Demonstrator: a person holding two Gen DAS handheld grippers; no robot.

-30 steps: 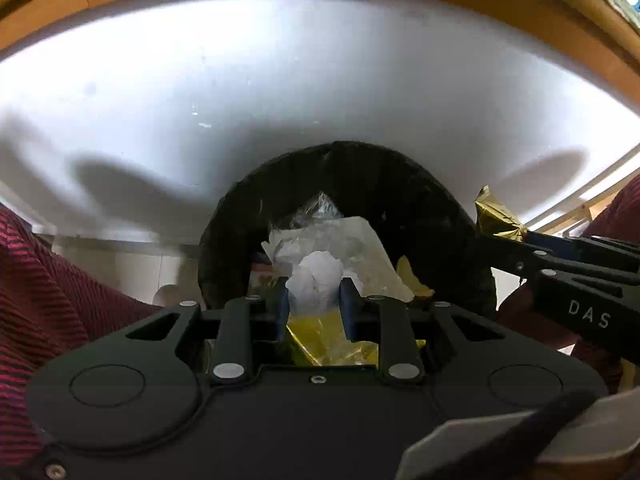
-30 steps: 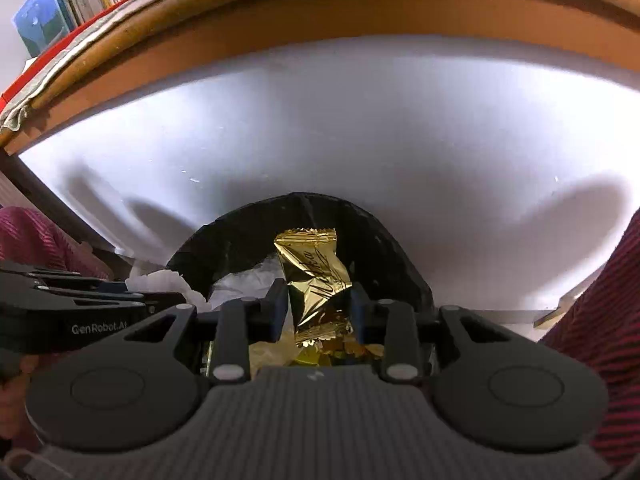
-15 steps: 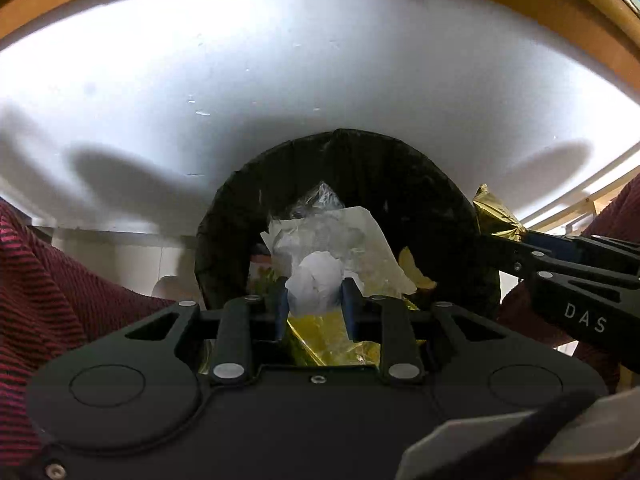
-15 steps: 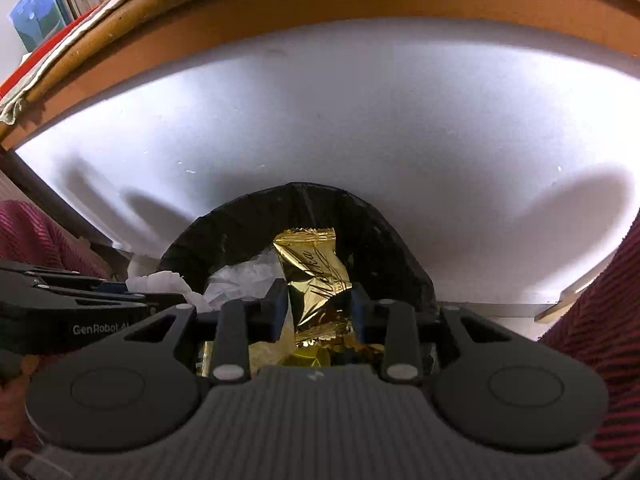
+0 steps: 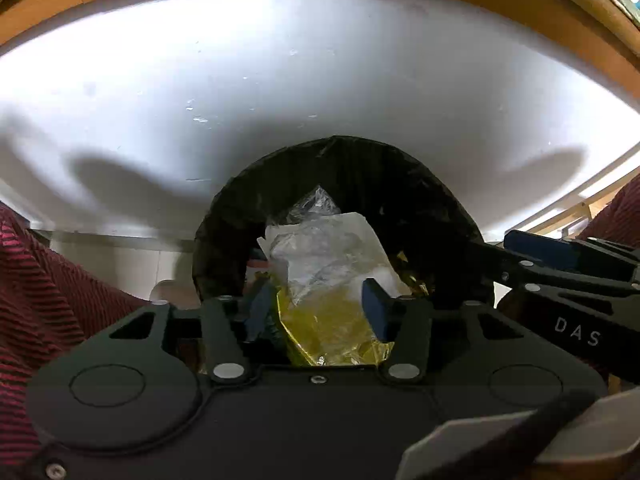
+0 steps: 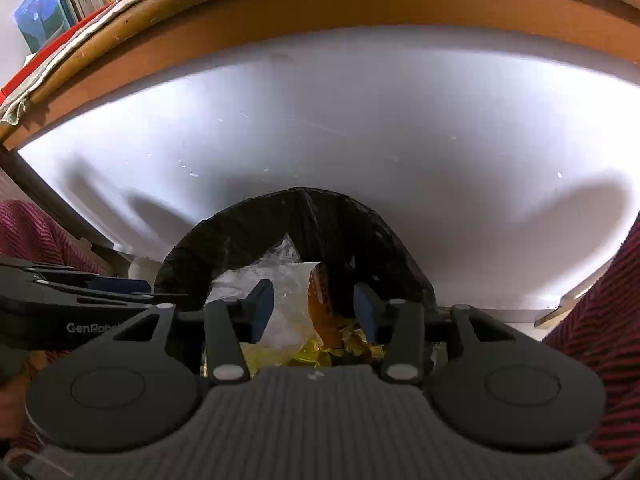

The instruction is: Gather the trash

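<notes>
Jaws of both the left gripper (image 5: 316, 306) and right gripper (image 6: 314, 310) have just spread, empty; tissue wad (image 5: 380, 278) and gold wrapper (image 6: 320, 304) dropped into the black-lined bin (image 5: 420, 200).

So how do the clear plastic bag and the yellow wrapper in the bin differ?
The clear plastic bag is see-through and whitish; the yellow wrapper is tinted and glossy. The bag lies on top, the wrapper beneath and nearer the camera. Both are crumpled and sit inside the black-lined bin.
</notes>
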